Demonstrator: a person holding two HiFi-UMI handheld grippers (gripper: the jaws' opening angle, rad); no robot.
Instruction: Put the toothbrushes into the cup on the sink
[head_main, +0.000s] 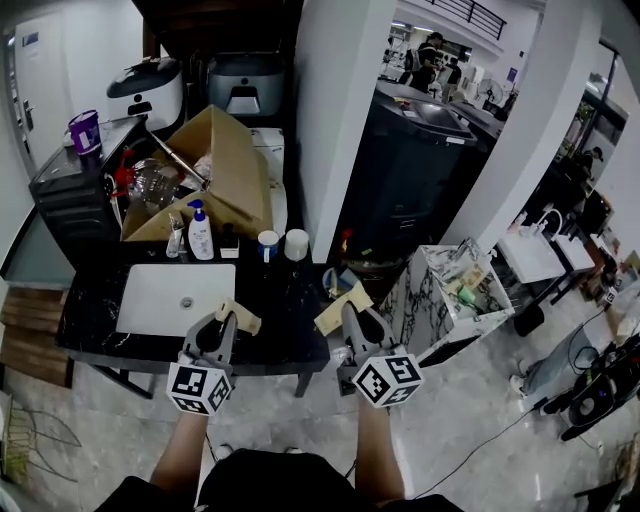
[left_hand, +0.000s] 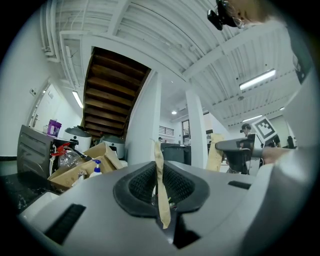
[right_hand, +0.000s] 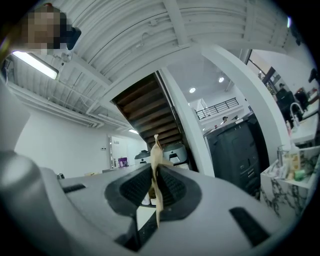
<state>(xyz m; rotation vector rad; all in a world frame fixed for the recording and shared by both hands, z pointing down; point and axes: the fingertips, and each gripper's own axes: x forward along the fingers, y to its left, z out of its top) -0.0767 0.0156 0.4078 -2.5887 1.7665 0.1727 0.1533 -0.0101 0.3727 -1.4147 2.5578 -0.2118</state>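
1. Hovering over the near edge of the tabletop (head_main: 290, 335): left gripper (head_main: 236, 317) and right gripper (head_main: 343, 308), both closed, nothing between the jaws except tan tape on the tips.
2. Sink (head_main: 150, 290) lies just ahead of the left gripper.
3. Cup (head_main: 268, 245) stands upright at the back edge, ahead and between the grippers. Second cup (head_main: 296, 243) just beside it. Left gripper looks slightly nearer.
4. Toothbrushes: cannot pick them out in any view, so none gripped yet.

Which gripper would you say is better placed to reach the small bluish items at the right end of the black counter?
Right, probably. The right gripper, jaws together, is just short of those bluish items; the left gripper sits further left, beside the white sink basin. Whether they are toothbrushes is unclear.
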